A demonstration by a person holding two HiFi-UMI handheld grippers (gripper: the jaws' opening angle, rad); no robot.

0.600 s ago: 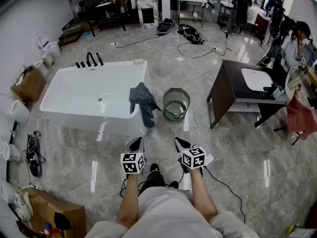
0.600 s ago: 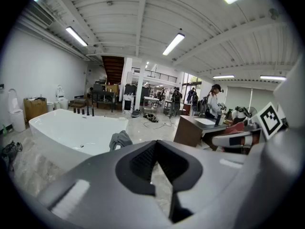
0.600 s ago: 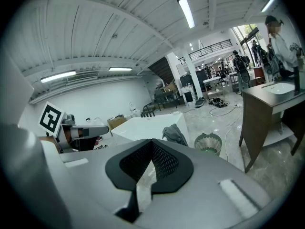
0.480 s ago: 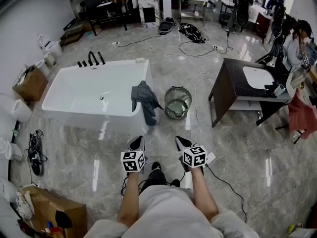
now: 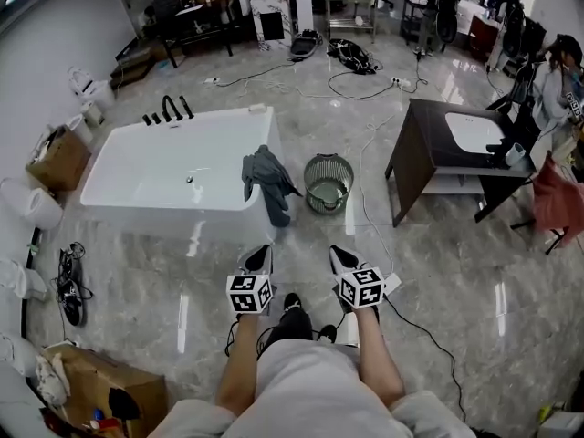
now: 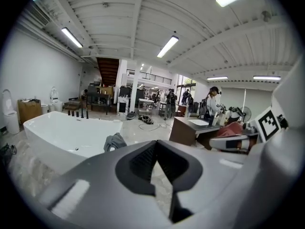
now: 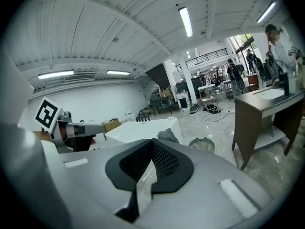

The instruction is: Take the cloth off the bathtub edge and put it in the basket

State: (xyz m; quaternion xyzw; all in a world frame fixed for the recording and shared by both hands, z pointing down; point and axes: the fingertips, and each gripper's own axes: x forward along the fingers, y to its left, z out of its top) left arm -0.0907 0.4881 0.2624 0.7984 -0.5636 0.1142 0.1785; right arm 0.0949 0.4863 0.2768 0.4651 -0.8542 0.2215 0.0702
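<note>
A grey cloth (image 5: 267, 179) hangs over the near right corner of the white bathtub (image 5: 155, 167). It also shows small in the left gripper view as the cloth (image 6: 115, 141) and in the right gripper view as the cloth (image 7: 167, 135). A round wire basket (image 5: 328, 183) stands on the floor just right of the tub; the basket (image 7: 204, 144) shows in the right gripper view too. My left gripper (image 5: 259, 259) and right gripper (image 5: 339, 259) are held side by side close to my body, well short of the tub. Both are shut with nothing between the jaws.
A dark vanity cabinet with a white sink (image 5: 456, 158) stands at the right, with a person (image 5: 558, 80) beyond it. Cables (image 5: 365, 217) trail across the glossy floor. Cardboard boxes (image 5: 57, 158) and shoes (image 5: 69, 281) sit at the left.
The head view has shifted slightly, so the tub, cloth and basket sit a little closer and higher. Both grippers stay shut and side by side.
</note>
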